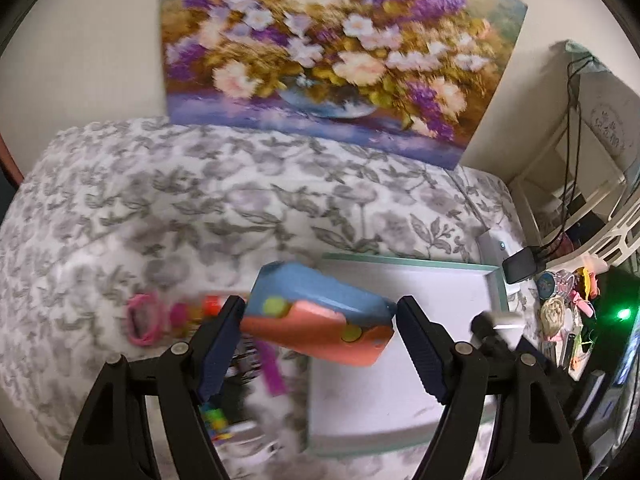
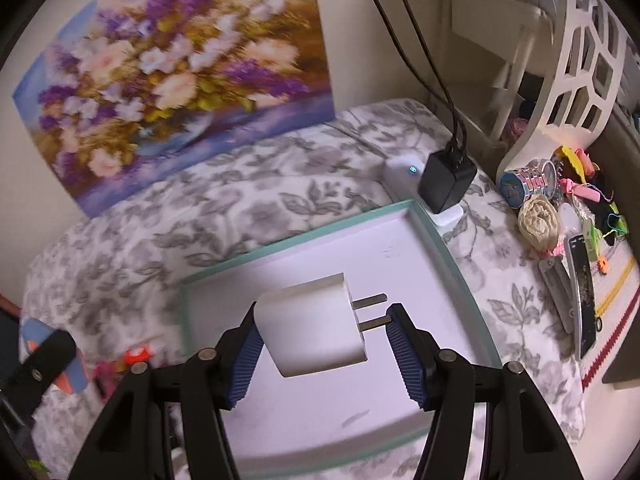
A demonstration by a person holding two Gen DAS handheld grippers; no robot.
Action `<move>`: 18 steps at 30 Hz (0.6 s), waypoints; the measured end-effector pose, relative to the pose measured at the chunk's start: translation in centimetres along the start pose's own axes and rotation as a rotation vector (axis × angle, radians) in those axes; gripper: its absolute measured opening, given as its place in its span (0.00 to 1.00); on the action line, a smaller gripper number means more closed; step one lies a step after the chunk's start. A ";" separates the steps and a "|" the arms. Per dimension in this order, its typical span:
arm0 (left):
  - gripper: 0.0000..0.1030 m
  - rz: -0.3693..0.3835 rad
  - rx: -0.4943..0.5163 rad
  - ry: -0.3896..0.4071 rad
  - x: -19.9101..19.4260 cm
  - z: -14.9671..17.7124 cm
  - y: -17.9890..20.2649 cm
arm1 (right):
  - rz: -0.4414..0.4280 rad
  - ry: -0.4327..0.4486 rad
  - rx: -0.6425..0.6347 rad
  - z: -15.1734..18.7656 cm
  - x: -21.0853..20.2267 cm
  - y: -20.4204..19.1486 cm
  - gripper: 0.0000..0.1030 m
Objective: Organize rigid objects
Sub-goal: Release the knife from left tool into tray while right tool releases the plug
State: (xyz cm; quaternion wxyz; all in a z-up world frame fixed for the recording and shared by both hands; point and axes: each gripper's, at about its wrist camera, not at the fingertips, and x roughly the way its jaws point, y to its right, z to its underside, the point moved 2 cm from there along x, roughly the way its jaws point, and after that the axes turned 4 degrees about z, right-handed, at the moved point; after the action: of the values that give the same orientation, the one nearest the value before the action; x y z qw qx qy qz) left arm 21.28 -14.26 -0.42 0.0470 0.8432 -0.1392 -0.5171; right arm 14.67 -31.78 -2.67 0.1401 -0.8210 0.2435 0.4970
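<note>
Looking along our left gripper point(image 1: 320, 316), we see its two blue-padded fingers point(image 1: 218, 344) pinching a blue and orange plastic case with yellow-green round dots point(image 1: 320, 312), which hangs tilted in the air between them, above the left edge of the white shallow tray with a mint-green rim point(image 1: 496, 280). Our right gripper point(image 2: 322, 334) has a white boxy wall charger with two flat metal prongs point(image 2: 316, 324) between its ribbed blue pads point(image 2: 404, 356): the left pad presses on the body, and the right pad stands at the tip of the nearer prong, so the charger is held over the middle of the same tray point(image 2: 424, 220), with the prongs pointing right. The tray lies on a bed cover of white cloth with grey leaf print point(image 1: 200, 200). At the left of the tray, on the cover, some small toys lie blurred, among them a pink ring-shaped piece point(image 1: 142, 318) and a purple strip point(image 1: 272, 372). At the far side a painting of purple and white flowers point(image 1: 320, 52) leans on the cream wall. Beyond the far right corner of the tray a black power adapter with cables point(image 2: 446, 182) is plugged into a white block. Further right we see a pile of small things, with rolls of coloured tape point(image 2: 528, 178).
</note>
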 end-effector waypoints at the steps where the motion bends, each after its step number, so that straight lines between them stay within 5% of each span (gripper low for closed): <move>1: 0.76 0.007 -0.005 -0.012 1.2 0.1 0.5 | 0.016 -0.008 -0.008 0.1 0.8 0.2 0.62; 11: 0.76 0.015 0.011 -0.079 7.6 2.4 2.7 | 0.079 -0.152 0.049 1.0 8.2 5.0 0.62; 18: 0.76 0.003 0.069 -0.128 9.4 4.0 4.0 | 0.090 -0.184 0.070 1.5 9.3 6.3 0.62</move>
State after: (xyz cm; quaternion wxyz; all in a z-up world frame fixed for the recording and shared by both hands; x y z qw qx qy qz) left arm 20.94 -20.45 -9.43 0.0100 0.8095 -0.1608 -0.5646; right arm 13.75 -38.83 -11.57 0.1681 -0.7547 0.2837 0.5672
